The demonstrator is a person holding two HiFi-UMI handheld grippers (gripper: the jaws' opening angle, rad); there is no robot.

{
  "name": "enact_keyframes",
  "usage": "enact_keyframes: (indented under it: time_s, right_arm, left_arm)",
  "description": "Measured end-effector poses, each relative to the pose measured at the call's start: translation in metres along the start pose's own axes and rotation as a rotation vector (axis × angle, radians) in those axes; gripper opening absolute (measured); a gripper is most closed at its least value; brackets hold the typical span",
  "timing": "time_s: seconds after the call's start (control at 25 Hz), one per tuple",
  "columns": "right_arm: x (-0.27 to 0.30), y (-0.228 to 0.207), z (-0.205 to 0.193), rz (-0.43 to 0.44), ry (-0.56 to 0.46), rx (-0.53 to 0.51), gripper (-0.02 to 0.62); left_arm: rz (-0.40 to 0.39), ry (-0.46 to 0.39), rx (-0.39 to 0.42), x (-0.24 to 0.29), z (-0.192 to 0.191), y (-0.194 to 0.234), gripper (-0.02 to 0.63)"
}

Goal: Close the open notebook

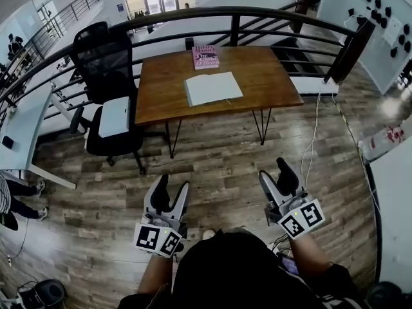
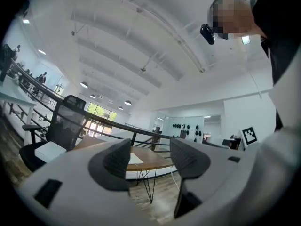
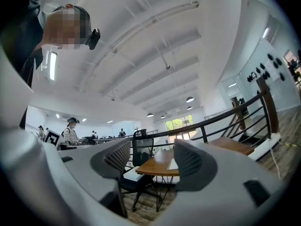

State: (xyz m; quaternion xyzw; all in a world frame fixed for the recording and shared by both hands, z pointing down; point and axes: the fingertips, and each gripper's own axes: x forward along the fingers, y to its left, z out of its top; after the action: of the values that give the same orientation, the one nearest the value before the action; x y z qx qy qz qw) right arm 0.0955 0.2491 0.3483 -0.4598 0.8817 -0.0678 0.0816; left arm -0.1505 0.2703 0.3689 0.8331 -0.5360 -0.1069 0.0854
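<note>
You stood on the wood floor (image 1: 219, 163), well back from the brown table (image 1: 264, 76). You held both tools out in front of you, side by side and level, aimed toward the table.

Your left gripper (image 1: 172, 187) had its jaws spread apart. Nothing was between them. You could only see the far table and the floor through the gap.

Your right gripper (image 1: 273, 172) was spread apart too. It held nothing. Neither tool touched anything.

The notebook (image 1: 213, 87) lay flat on the table with its white pages facing up. It was near the middle of the table, a bit toward the left edge and closer to the near edge than the far one. It was well apart from both tools.

A pink book (image 1: 205, 56) lay shut at the far edge of the table, just behind the notebook. The two did not touch.

A black chair (image 1: 106, 63) stood by the left edge of the table, with a white pad (image 1: 114, 116) on its seat. A dark railing (image 1: 257, 11) curved behind the table.
</note>
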Motion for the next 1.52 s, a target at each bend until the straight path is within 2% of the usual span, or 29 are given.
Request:
enact_keyframes:
  time_s: [0.04,0.08,0.16,0.32,0.56,0.84,1.0,1.16,1.28,1.52]
  right_arm:
    - [0.000,0.002,0.000,-0.010,-0.003,-0.013,0.301]
    - [0.001,0.003,0.000,-0.020,-0.003,-0.025,0.330]
    - [0.002,0.005,0.000,-0.032,0.008,-0.039,0.344]
    - [0.005,-0.001,0.002,-0.054,0.019,-0.057,0.344]
    - [0.019,-0.033,0.000,-0.065,0.014,-0.044,0.343]
    - [0.056,-0.087,0.007,-0.024,0.007,-0.032,0.333]
    - [0.069,-0.125,0.014,-0.029,-0.012,-0.010,0.325]
    - [0.076,-0.160,0.015,-0.033,-0.014,0.024,0.316]
    - [0.078,-0.184,0.016,-0.022,-0.011,0.048,0.284]
    - [0.076,-0.222,0.016,-0.013,0.012,0.054,0.262]
  left_arm:
    - [0.006,-0.002,0.013,0.000,0.001,0.002,0.268]
    - [0.016,-0.005,0.023,-0.001,0.001,0.005,0.285]
    - [0.035,-0.005,0.028,-0.002,-0.001,0.010,0.298]
    - [0.063,0.000,0.014,0.000,-0.005,0.019,0.304]
    - [0.098,-0.007,0.018,0.022,-0.009,0.027,0.304]
    - [0.138,-0.001,0.031,0.073,-0.010,0.028,0.302]
    - [0.143,0.007,0.047,0.106,-0.011,0.022,0.302]
    - [0.152,0.020,0.062,0.134,-0.017,0.016,0.302]
    - [0.163,0.026,0.067,0.155,-0.023,0.009,0.302]
    - [0.160,0.045,0.059,0.190,-0.035,-0.010,0.302]
